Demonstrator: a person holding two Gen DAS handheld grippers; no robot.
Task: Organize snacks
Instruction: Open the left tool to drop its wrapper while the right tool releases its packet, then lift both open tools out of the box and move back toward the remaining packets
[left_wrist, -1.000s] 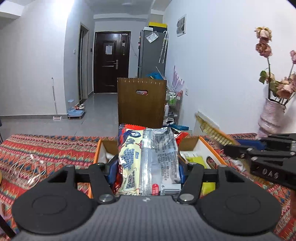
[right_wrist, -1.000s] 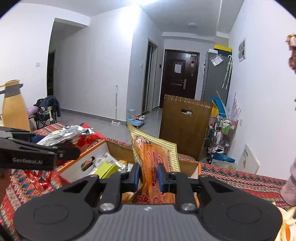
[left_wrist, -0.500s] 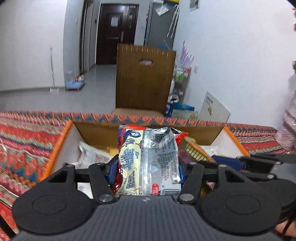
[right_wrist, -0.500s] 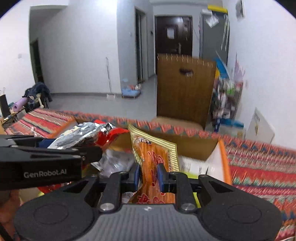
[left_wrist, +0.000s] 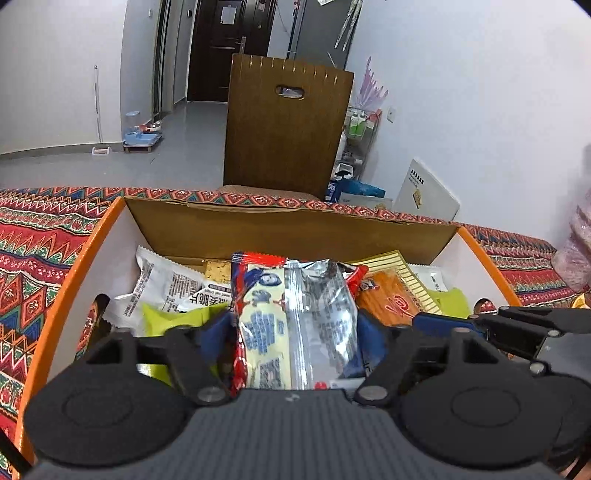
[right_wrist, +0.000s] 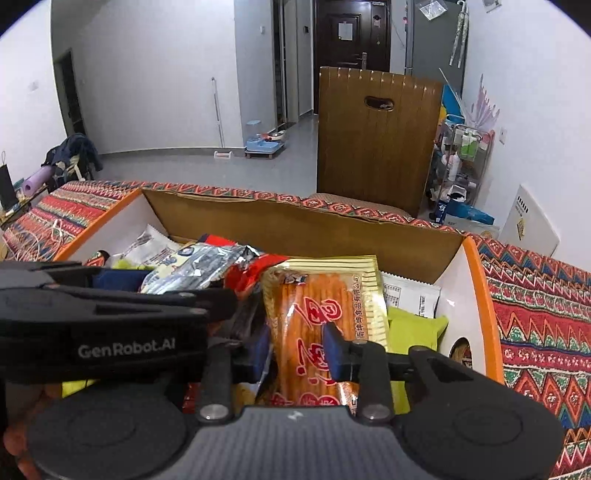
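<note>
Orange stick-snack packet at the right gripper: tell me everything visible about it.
The orange packet is a glossy plastic bag with a clear window showing orange sticks, red characters across it and a yellow striped border. It lies tilted in the cardboard box, atop other snacks, beside a silver packet. It sits between the right gripper fingers, which have just been opening and no longer squeeze it.

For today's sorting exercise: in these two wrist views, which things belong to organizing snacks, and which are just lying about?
Belongs to the job:
- orange-edged cardboard box
- silver and red foil packet between the left gripper jaws
- yellow-edged orange stick-snack pack between the right gripper jaws

Just lying about:
- brown wooden chair back
- patterned red cloth
</note>
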